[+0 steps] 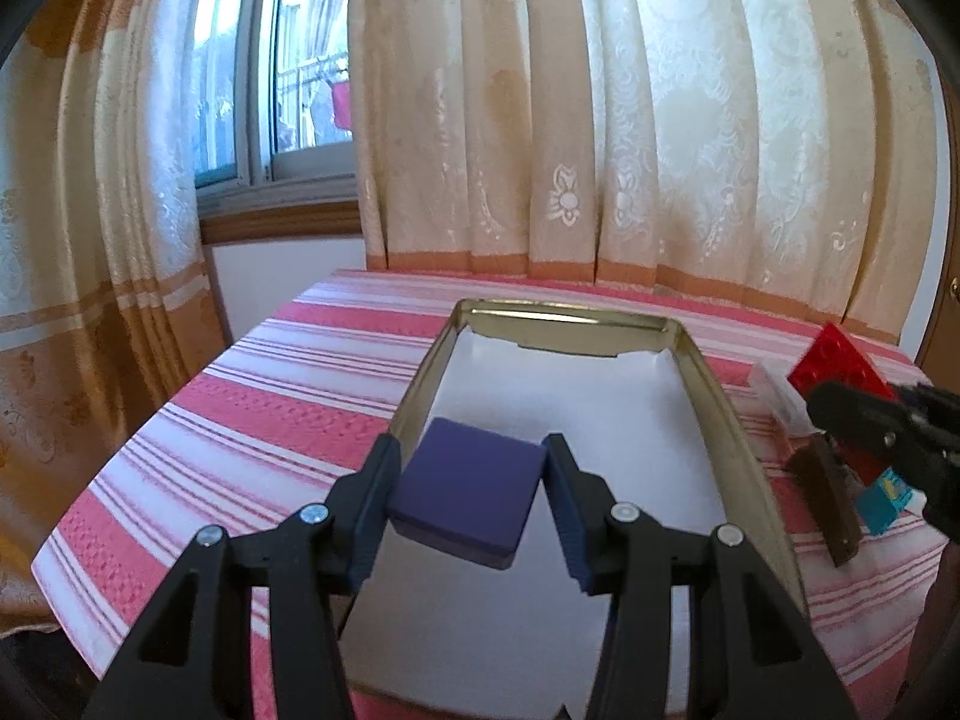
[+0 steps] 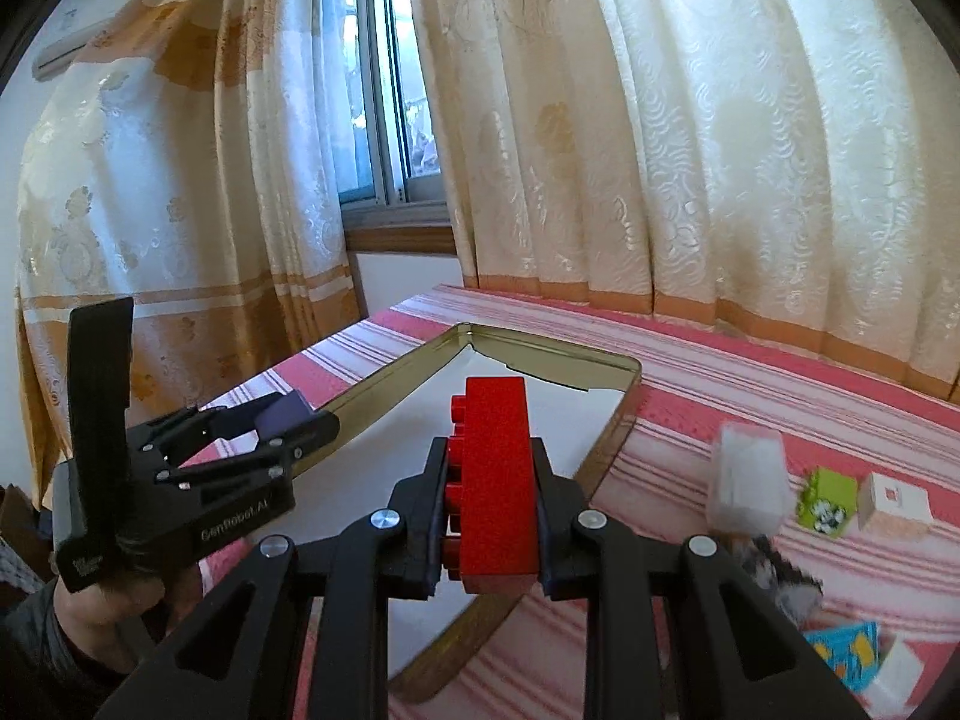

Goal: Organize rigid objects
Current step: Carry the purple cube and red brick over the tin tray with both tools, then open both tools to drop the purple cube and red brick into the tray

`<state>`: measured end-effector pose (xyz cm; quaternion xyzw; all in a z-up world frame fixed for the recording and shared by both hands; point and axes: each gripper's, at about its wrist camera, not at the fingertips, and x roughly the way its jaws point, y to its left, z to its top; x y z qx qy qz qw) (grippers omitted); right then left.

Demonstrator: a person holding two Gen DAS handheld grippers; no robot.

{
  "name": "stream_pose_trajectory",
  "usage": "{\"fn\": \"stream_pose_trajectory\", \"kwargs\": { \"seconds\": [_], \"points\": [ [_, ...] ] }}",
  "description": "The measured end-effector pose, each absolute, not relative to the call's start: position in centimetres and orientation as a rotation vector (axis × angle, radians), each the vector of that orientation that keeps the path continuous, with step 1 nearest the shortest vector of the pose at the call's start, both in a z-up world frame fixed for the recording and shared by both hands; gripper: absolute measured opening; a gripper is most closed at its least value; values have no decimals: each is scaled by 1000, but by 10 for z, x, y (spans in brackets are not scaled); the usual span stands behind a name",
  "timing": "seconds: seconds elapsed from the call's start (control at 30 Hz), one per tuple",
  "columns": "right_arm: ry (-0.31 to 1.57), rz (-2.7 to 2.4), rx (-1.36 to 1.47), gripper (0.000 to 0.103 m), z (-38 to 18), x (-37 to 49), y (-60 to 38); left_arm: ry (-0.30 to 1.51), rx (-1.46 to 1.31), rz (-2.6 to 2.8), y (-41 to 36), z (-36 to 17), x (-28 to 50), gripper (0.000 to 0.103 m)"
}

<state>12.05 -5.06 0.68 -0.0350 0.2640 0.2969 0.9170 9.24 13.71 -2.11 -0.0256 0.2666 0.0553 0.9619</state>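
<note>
Fingers (image 1: 378,498) of our left gripper (image 1: 471,498) clamp a purple block (image 1: 465,489), held above the near end of a paper-lined metal tin (image 1: 714,420) on the pink striped tablecloth (image 1: 240,396).

From the right wrist, we see our right gripper (image 2: 492,498) closed on a red toy brick (image 2: 498,480) over that tin's right side; small cubes (image 2: 831,501) lie on the cloth at right.
</note>
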Motion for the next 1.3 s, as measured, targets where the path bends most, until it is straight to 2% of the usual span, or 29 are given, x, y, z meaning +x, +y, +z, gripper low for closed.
{"fn": "stream_pose_trajectory", "kwargs": {
  "seconds": [0.33, 0.87, 0.9, 0.93, 0.97, 1.0, 1.03, 1.13, 1.3],
  "points": [
    [653, 613, -110, 25, -9, 174, -19, 653, -50, 58, 143, -14, 139, 48],
    [707, 592, -129, 25, -27, 189, -4, 722, 46, 136, 142, -16, 164, 49],
    [705, 588, -132, 25, -27, 189, -4, 719, 50, 144, 142, -15, 163, 53],
    [703, 586, -131, 26, -27, 189, -5, 713, 59, 163, 141, -14, 162, 66],
    [704, 584, -127, 27, -27, 189, -5, 707, 60, 172, 142, -13, 161, 73],
    [705, 585, -115, 32, -27, 189, -7, 698, 56, 184, 143, -12, 159, 83],
    [705, 590, -103, 40, -26, 189, -9, 689, 53, 193, 143, -10, 157, 88],
    [685, 596, -75, 54, -22, 183, -16, 651, 36, 209, 144, -6, 145, 91],
    [643, 599, -51, 55, -11, 158, -41, 614, -21, 189, 133, -4, 122, 94]
  ]
}}
